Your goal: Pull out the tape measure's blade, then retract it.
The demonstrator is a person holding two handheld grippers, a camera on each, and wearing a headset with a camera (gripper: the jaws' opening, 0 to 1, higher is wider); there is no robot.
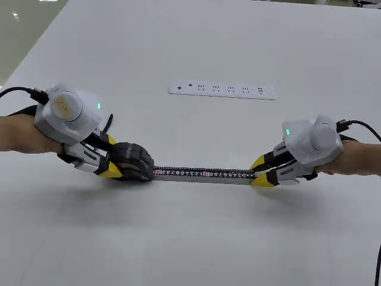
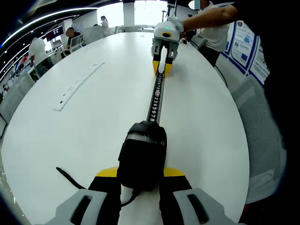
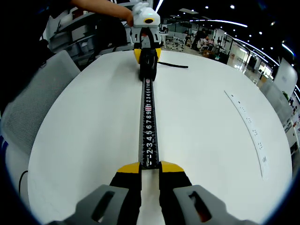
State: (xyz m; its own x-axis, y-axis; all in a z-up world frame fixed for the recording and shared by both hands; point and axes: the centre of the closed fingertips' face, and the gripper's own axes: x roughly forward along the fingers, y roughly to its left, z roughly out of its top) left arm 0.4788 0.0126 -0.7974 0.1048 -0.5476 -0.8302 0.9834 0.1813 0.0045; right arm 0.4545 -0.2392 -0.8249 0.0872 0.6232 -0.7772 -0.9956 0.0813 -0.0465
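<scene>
In the head view the left gripper [image 1: 111, 159] was clamped round the case of the tape measure [image 1: 132, 162]. The right gripper [image 1: 260, 171] pinched the tip of the blade [image 1: 202, 173], which lay stretched along the table [image 1: 190, 238] toward its near edge. The left gripper view showed the case [image 2: 143, 152] wedged between half-open jaws, and the right gripper view showed jaws almost closed on the blade's end [image 3: 149, 161]. The pull-out looked about done; retracting would call for walking the tip straight back to the case.
</scene>
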